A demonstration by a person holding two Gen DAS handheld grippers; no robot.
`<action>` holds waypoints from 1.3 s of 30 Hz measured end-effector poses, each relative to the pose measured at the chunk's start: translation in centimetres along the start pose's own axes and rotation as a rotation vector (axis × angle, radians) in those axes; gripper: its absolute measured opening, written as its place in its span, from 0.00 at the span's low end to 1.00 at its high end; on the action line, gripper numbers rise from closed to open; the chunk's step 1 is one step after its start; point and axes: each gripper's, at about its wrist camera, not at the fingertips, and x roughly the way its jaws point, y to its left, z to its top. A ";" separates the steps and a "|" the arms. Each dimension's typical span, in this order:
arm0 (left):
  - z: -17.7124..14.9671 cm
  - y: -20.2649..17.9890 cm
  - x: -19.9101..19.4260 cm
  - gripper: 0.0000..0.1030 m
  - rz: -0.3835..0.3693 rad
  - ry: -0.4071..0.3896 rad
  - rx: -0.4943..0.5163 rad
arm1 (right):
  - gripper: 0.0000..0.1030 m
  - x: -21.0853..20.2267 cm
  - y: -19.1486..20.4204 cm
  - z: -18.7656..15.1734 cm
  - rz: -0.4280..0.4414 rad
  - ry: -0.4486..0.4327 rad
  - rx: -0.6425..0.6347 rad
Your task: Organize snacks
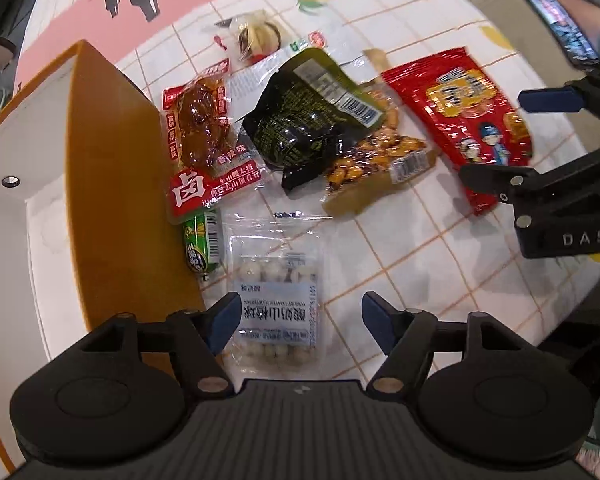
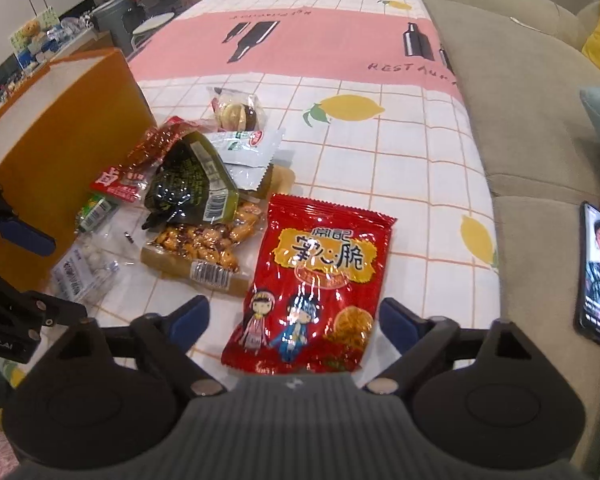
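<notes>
Orange box (image 1: pixel 112 168) beside snack pile (image 1: pixel 300 128)

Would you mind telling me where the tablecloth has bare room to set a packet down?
Bare cloth lies between the red packet and the sofa, and beyond the pile on the pink band. It is crowded from the orange box across to the peanuts.
</notes>
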 end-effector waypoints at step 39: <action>-4.3 -3.5 1.1 0.79 0.232 -0.213 -0.198 | 0.74 1.9 -0.5 -1.0 -0.023 0.117 -0.008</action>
